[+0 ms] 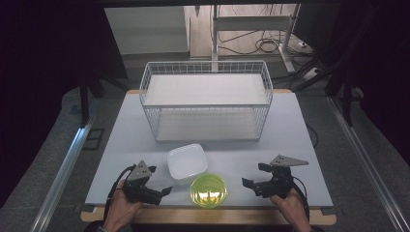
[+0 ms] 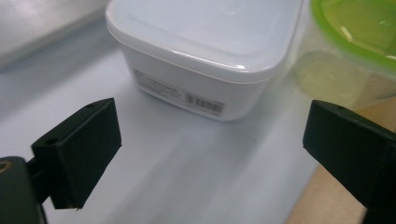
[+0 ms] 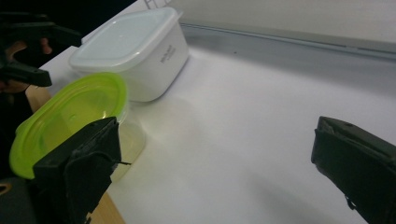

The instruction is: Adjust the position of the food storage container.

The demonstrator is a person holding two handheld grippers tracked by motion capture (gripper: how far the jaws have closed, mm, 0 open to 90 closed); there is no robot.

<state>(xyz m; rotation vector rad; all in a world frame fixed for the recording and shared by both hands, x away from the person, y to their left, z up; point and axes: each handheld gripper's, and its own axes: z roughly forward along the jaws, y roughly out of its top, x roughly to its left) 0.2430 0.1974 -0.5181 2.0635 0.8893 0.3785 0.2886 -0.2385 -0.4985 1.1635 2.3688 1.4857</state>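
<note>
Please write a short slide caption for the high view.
Two open claws, left and right, flank a white box and green-lidded container.

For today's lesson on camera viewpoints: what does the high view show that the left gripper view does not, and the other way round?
High view alone: the wire basket at the back of the table, the right tool and both of the person's hands.

Left gripper view alone: the barcode label on the white container's side.

Both: the white lidded container, the green-lidded round container beside it, and the left tool, open.
</note>
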